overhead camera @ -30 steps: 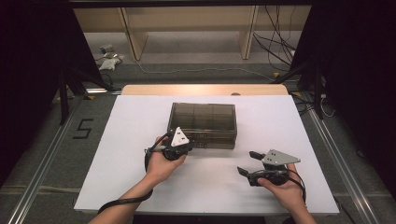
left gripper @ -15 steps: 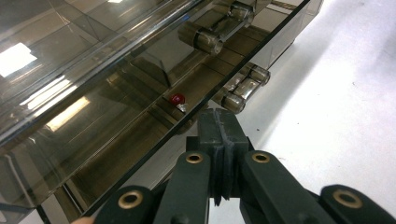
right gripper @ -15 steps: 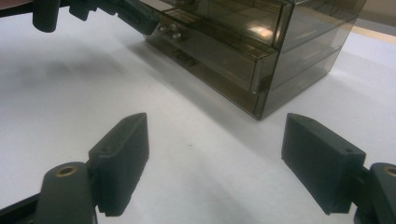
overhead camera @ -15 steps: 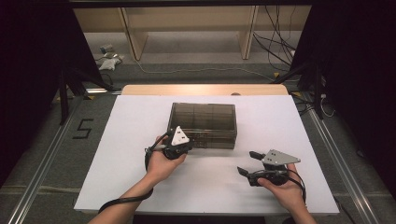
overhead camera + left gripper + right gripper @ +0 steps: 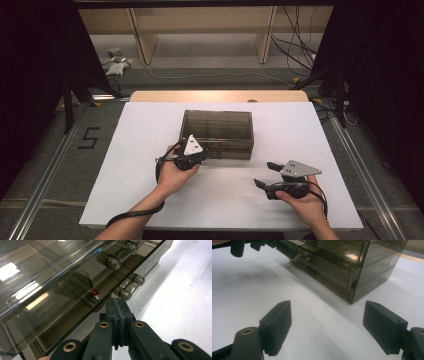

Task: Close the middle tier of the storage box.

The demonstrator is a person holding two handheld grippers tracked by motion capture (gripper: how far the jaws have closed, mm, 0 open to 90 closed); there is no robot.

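A smoky see-through drawer box (image 5: 217, 132) stands in the middle of the white table (image 5: 125, 165). My left gripper (image 5: 203, 156) rests against the left part of its front face. In the left gripper view the left gripper (image 5: 117, 307) is shut, pads together with nothing seen between them, just below a clear bar handle (image 5: 130, 288). A second handle (image 5: 113, 258) sits higher up. A small red bead (image 5: 94, 292) lies inside a drawer. My right gripper (image 5: 266, 175) rests on the table in front of the box's right corner, open and holding nothing (image 5: 328, 315).
A wooden strip (image 5: 220, 96) runs along the table's far edge. Beyond it are wooden legs and cables on the floor. Metal rails (image 5: 45, 195) flank the table. The box corner (image 5: 350, 287) lies ahead of the right gripper.
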